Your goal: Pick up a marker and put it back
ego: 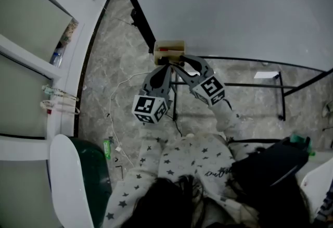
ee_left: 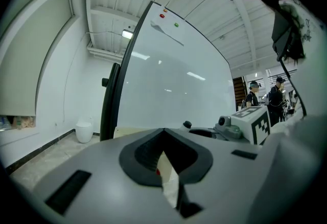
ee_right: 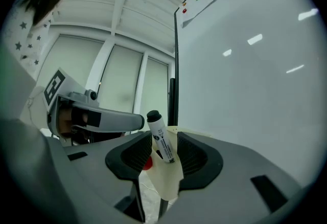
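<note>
Marker: we see it nearest in the right gripper view, black cap up and leaning a little left. It stands between the jaws of the right gripper, which are drawn in narrow with a pad close against each side, so we take them to be clamped on it. Just below and behind its lower end are the cream holder and a red cap.

The left gripper has its jaws brought together at the tips with nothing plainly pinched. The holder only shows pale through the slit behind them.

From the head view both grippers meet at the holder, which sits at the lower corner of the whiteboard.

We judge the marker to be in hand right at its holder, with the return left to do. That calls for lowering its end straight into the opening, clear of the red cap, and parting the jaws only once it is seated.
</note>
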Demonstrator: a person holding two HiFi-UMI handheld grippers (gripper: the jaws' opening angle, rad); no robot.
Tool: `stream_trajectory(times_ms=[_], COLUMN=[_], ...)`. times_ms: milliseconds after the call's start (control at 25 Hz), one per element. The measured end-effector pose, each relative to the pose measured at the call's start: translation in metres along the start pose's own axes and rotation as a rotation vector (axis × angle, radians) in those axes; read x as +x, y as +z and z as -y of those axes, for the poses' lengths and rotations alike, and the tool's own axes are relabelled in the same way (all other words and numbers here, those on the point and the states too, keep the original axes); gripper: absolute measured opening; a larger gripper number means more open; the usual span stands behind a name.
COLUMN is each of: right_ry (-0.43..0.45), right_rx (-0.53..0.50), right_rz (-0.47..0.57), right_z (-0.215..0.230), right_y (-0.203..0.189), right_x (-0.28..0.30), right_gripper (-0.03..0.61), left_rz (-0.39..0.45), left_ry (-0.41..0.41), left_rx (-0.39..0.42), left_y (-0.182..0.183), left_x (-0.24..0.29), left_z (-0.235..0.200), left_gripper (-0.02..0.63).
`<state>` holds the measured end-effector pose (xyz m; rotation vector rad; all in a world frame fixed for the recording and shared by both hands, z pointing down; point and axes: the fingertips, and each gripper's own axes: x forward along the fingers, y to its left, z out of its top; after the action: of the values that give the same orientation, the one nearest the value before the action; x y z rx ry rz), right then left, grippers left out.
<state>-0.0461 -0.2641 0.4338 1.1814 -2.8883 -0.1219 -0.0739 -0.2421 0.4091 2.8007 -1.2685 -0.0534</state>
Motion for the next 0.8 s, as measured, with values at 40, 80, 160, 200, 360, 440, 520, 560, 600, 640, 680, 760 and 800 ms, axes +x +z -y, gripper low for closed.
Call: stream_trajectory(times_ms=[40, 80, 160, 200, 360, 440, 520, 560, 600, 640, 680, 760, 800], right_ry=[0.006, 0.012, 0.014, 0.009, 0.000, -0.007, -0.012, -0.014, -0.016, -0.019, -0.021, -0.022, -0.021], right_rx=[-0.015, -0.027, -0.034, -0.034, -0.050, -0.058, -0.063, -0.064, -0.063, -0.063, -0.064, -0.072, -0.076], right_rz=[-0.001, -0.003, -0.007, -0.007, -0.016, -0.008, -0.007, -0.008, -0.009, -0.008, -0.007, -0.005, -0.005], right_z=[-0.003, -0.006, -0.009, -0.008, -0.006, -0.005, -0.004, -0.004, -0.003, -0.003, -0.002, -0.002, -0.002], right_y=[0.004, 0.007, 0.011, 0.011, 0.007, 0.012, 0.013, 0.013, 0.013, 0.013, 0.014, 0.016, 0.018], right_x=[-0.001, -0.003, -0.005, -0.006, -0.006, -0.005, -0.005, -0.005, -0.005, -0.005, -0.005, -0.005, -0.005], right_gripper=[0.157, 0.156, 0.156, 0.143, 0.102, 0.093, 0.087, 0.087, 0.086, 0.086, 0.084, 0.084, 0.084], left_rz=[0.000, 0.001, 0.001, 0.000, -0.004, -0.006, -0.008, -0.009, -0.010, -0.011, -0.012, -0.010, -0.008], left_ry=[-0.001, -0.002, -0.003, -0.003, -0.004, -0.006, -0.005, -0.004, -0.003, -0.003, -0.003, -0.002, -0.002], left_rx=[-0.001, -0.002, -0.006, -0.008, -0.012, -0.013, -0.016, -0.016, -0.017, -0.017, -0.016, -0.014, -0.012], left_y=[0.001, 0.002, 0.002, 0.002, -0.002, -0.003, -0.005, -0.005, -0.006, -0.006, -0.006, -0.005, -0.003], left_x=[0.000, -0.001, -0.002, -0.003, -0.001, 0.000, 0.000, 0.000, 0.000, 0.000, 0.000, -0.001, -0.002], left_z=[0.002, 0.005, 0.009, 0.010, 0.010, 0.011, 0.011, 0.011, 0.011, 0.010, 0.010, 0.010, 0.010], left_gripper=[0.000, 0.000, 0.000, 0.000, 0.000, 0.000, 0.000, 0.000, 0.000, 0.000, 0.000, 0.000, 0.000])
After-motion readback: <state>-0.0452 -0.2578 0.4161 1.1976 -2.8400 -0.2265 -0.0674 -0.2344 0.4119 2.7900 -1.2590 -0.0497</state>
